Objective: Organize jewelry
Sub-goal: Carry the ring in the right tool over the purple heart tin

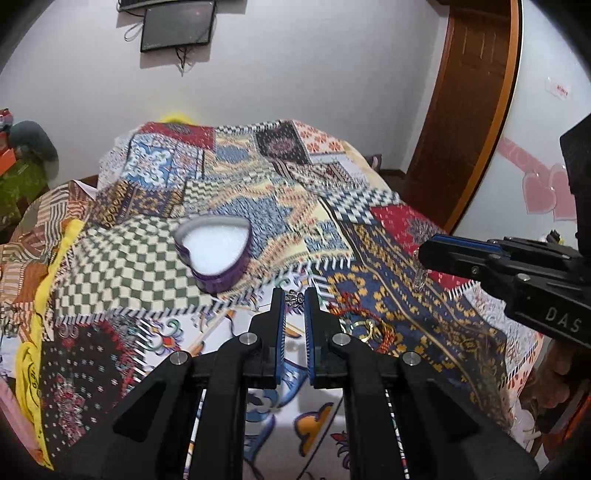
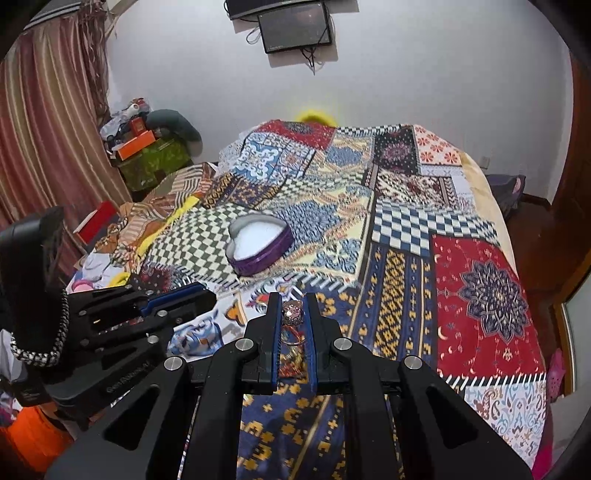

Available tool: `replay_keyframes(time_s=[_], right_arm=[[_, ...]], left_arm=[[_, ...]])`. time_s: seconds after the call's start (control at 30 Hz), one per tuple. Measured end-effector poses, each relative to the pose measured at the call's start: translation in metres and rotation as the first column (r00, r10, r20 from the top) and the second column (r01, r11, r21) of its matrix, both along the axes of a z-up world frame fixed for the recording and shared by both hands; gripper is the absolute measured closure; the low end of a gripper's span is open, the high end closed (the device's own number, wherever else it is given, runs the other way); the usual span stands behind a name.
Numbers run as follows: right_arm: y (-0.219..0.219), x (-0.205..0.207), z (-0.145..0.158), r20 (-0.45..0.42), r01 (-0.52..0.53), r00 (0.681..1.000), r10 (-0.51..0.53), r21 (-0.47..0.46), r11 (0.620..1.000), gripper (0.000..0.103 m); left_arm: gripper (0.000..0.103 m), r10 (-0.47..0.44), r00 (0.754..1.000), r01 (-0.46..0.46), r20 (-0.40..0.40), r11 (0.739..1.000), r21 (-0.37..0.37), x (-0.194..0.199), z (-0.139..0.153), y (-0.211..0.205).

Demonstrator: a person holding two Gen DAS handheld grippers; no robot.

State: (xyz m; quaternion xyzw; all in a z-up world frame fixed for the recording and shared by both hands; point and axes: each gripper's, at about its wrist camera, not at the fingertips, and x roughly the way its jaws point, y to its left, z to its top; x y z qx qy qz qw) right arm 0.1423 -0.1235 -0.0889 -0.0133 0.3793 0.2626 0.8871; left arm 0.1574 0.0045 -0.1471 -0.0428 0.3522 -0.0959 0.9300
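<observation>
A purple heart-shaped box (image 1: 221,273) (image 2: 266,258) with a white lining stands open on the patchwork bedspread (image 1: 122,258) (image 2: 480,288). My left gripper (image 1: 293,295) is shut on a small silver ornament (image 1: 293,298), with a thin pin sticking out to its left, just in front of the box. My right gripper (image 2: 293,301) is shut on a pink glittery piece (image 2: 293,312). In the left wrist view the right gripper (image 1: 423,254) reaches in from the right with a clear piece (image 1: 421,278) hanging from its tip. The left gripper (image 2: 208,295) shows at the left of the right wrist view.
A tangle of red and gold jewelry (image 1: 369,326) (image 2: 291,341) lies on the bedspread between the two grippers. A screen (image 2: 295,27) hangs on the far wall. Curtain (image 2: 44,129) and cluttered boxes (image 2: 136,144) stand left of the bed, a wooden door (image 1: 469,110) to the right.
</observation>
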Motion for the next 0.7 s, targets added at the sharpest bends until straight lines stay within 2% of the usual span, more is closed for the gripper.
replay_keyframes(time_s=[0.17, 0.43, 0.7], right_arm=[[0.013, 0.001, 0.013, 0.034, -0.012, 0.999, 0.012, -0.003, 1.000, 0.093], [0.039, 0.003, 0.030, 0.084, -0.045, 0.995, 0.045, -0.010, 0.999, 0.093], [0.062, 0.016, 0.041, 0.128, -0.067, 0.989, 0.068, -0.015, 0.998, 0.093]], left_arm=[[0.095, 0.021, 0.999, -0.021, 0.047, 1.000, 0.003, 0.000, 0.018, 0.013], [0.095, 0.045, 0.992, -0.052, 0.120, 0.997, 0.050, 0.010, 0.043, 0.034], [0.095, 0.069, 0.988, -0.077, 0.139, 0.996, 0.053, 0.027, 0.047, 0.048]])
